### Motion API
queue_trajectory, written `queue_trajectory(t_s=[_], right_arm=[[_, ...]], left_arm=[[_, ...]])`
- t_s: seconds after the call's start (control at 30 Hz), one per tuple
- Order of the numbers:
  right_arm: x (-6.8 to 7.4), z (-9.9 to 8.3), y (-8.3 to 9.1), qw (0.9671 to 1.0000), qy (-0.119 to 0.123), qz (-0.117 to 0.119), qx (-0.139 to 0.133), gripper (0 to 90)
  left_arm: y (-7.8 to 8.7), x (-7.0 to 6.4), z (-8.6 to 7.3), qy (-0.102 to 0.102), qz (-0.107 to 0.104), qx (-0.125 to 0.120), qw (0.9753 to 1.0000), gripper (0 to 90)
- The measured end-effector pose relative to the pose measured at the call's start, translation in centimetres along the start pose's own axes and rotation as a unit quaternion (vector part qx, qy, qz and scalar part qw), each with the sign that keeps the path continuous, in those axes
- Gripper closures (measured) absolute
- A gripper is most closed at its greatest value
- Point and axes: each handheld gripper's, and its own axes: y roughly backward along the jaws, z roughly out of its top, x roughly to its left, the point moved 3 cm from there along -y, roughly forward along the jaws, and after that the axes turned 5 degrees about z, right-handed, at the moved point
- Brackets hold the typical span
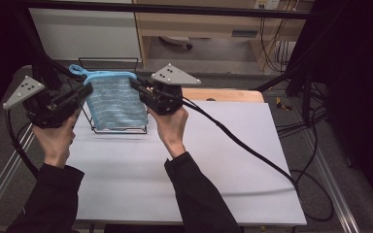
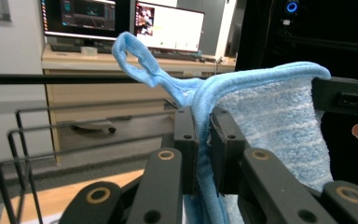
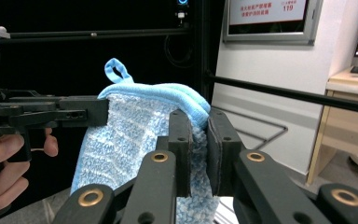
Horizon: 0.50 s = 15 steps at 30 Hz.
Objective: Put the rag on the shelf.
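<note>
- A light blue cloth (image 1: 114,99) hangs stretched between my two tongs above the far left part of the desk (image 1: 184,165), over a black wire rack (image 1: 121,127).
- I see the cloth's lower edge reaching down to the rack's base wires in the high view; whether it touches them I cannot tell.
- The cloth is terry-like: a nubby, faintly striped pale weave on its face, bound along the top by a smoother, brighter blue hem.
- A small hanging loop (image 2: 133,53) of the same blue binding stands up from the corner by my left tongs.
- My left tongs (image 2: 204,140) are clenched on the cloth's top corner, the hem pinched between the two flat black pads just below the loop.
- My right tongs (image 3: 199,140) are clenched on the opposite top corner, the folded hem caught between their pads.
- Both tongs are black, jointed, with brass-coloured pivot rings; each carries a grey three-cornered plate on top in the high view.
- The rack is thin black wire bent into rectangular frames, standing at the desk's far left.
- The desk is covered by a smooth, pale sheet; a strip of bare wood shows at its far edge.
- A black cable (image 1: 243,145) trails from my right tongs across the sheet to the desk's right side.
</note>
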Motion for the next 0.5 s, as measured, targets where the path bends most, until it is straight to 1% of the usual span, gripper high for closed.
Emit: queue_trajectory(t_s=[0.1, 0.5], right_arm=[[-0.1, 0.7, -0.7, 1.0000, 0.007, -0.002, -0.004, 81.9], [-0.7, 3.1, -3.2, 0.9998, 0.009, -0.009, -0.018, 81.8]], left_arm=[[-0.3, 0.5, 0.7, -0.002, 0.004, -0.005, 1.0000, 81.8], [-1.3, 2.2, 3.5, -0.002, 0.018, -0.024, 0.9995, 81.8]])
